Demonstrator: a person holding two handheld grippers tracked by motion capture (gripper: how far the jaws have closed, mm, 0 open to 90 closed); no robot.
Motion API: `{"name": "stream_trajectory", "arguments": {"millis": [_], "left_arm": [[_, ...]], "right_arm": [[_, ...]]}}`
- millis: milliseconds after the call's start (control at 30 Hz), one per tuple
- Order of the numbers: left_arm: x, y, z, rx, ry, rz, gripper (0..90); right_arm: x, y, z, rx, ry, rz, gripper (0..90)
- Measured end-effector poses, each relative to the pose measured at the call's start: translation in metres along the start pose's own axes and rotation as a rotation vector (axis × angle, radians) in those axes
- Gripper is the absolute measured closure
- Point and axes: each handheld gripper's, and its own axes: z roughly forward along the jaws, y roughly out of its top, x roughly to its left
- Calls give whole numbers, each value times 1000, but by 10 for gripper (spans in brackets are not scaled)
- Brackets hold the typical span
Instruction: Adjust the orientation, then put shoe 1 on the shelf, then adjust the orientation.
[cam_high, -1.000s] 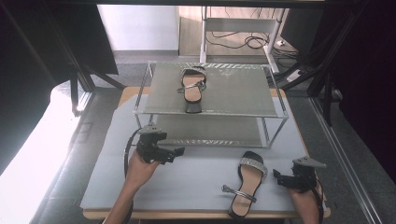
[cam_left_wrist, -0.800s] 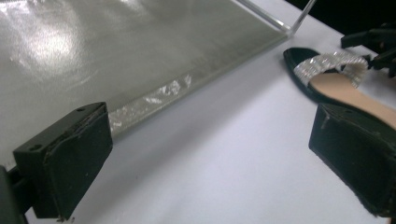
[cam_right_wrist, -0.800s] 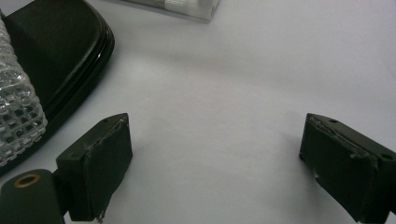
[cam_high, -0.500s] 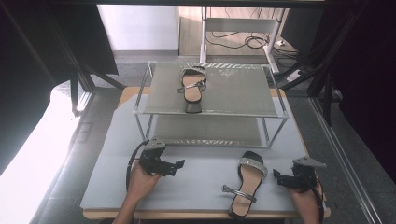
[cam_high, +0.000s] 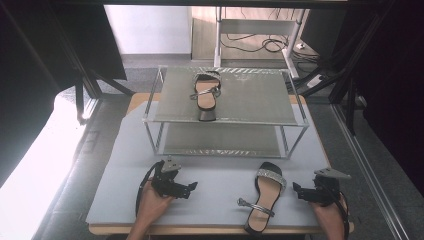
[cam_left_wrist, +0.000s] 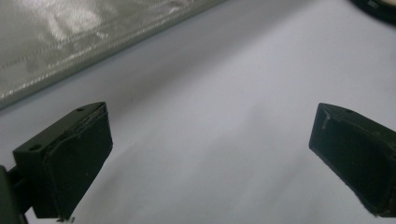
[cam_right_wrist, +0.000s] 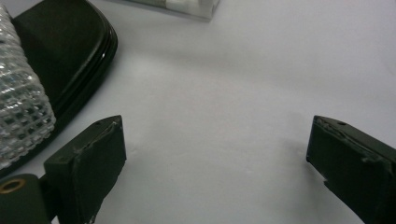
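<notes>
From the high view, the left tongs (cam_high: 191, 187) lie low over the grey mat (cam_high: 220, 175) on the bench (cam_high: 215, 230), jaws apart and nothing between them, pointing toward the near sandal (cam_high: 263, 196), which lies flat on the mat between the two tongs, closer to the right tongs (cam_high: 296, 189). The right tongs rest just beside that sandal's toe end without touching it, jaws spread and empty; they have just been opening a little further. Beyond both tongs stands a two-tier wire rack (cam_high: 226, 112), and a second sandal (cam_high: 206, 93) sits on its top shelf, well apart from either pair of tongs. In the left gripper view, the left tongs (cam_left_wrist: 210, 154) stand wide open over bare mat (cam_left_wrist: 215, 93), with the rack's lower shelf (cam_left_wrist: 70, 37) ahead and to the left of them. In the right gripper view, the right tongs (cam_right_wrist: 217, 161) gape wide over the mat (cam_right_wrist: 224, 84), and the near sandal (cam_right_wrist: 51, 65), black-soled with a glittering strap, lies just beside the left jaw, apart from it.
</notes>
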Motion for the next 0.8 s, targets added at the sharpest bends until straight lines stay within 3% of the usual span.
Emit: {"name": "stream_trajectory", "arguments": {"millis": [367,800], "left_arm": [[-6,-8,11,102,65,41,0],[-5,-8,11,105,65,37,0]], "right_arm": [[11,7,-2,6,48,-50,42],[26,18,5,15,54,-80,46]]}}
